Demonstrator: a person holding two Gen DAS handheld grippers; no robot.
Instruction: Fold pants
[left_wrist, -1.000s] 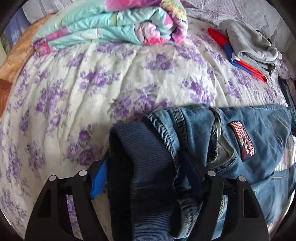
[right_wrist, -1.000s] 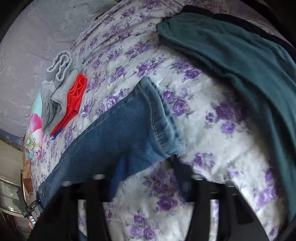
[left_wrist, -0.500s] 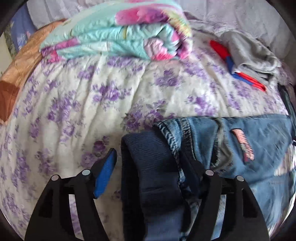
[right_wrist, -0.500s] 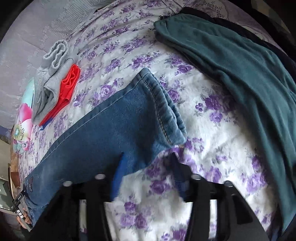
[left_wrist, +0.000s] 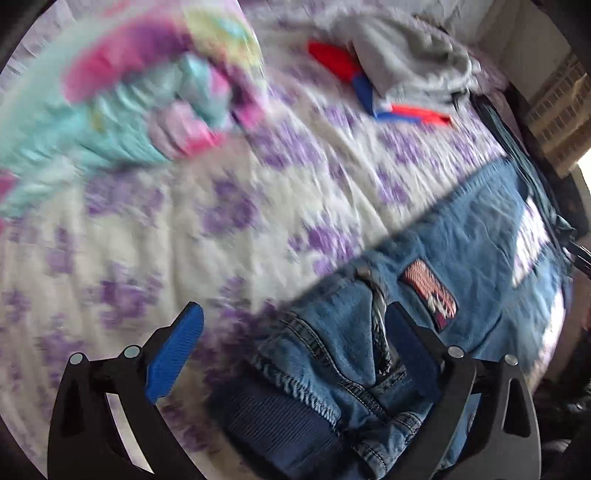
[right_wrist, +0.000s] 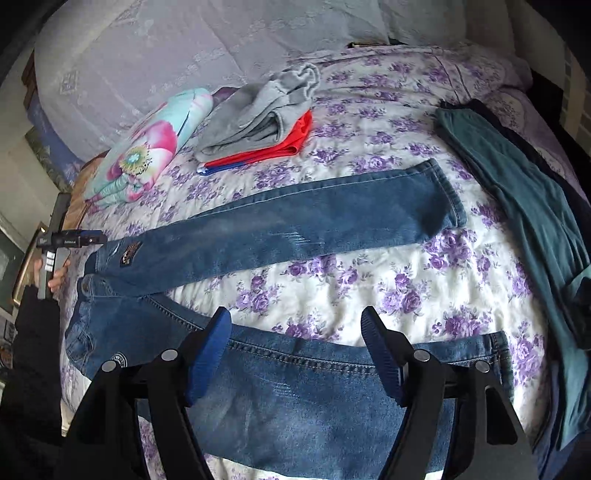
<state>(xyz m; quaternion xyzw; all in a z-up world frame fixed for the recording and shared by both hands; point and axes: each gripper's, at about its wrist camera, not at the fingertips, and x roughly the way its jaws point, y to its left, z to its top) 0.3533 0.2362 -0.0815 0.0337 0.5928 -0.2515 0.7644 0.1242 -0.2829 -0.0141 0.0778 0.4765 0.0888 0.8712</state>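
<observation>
Blue jeans (right_wrist: 314, 221) lie flat across the flowered bedspread (right_wrist: 369, 288), both legs stretched to the right with a gap between them. My right gripper (right_wrist: 295, 354) hovers over the nearer leg (right_wrist: 314, 398); its jaws are opening and hold nothing. In the blurred left wrist view, the jeans' waist (left_wrist: 332, 350) and dark ribbed waistband (left_wrist: 273, 417) lie between the fingers of my left gripper (left_wrist: 291, 350). Its jaws are opening wide, and the blue pads (left_wrist: 173, 354) stand clear of the cloth. A hand (right_wrist: 55, 277) grips the left tool at the waist end.
A folded floral quilt (right_wrist: 147, 158) lies at the back left. Beside it a grey garment (right_wrist: 266, 114) rests on a red and blue cloth (right_wrist: 288, 144). A teal garment (right_wrist: 517, 206) covers the right side. A lace-covered pillow (right_wrist: 184, 55) lines the back.
My right gripper let go of the leg's hem, opened, and pulled up and back, so the whole jeans now show. My left gripper opened off the waistband and rolled.
</observation>
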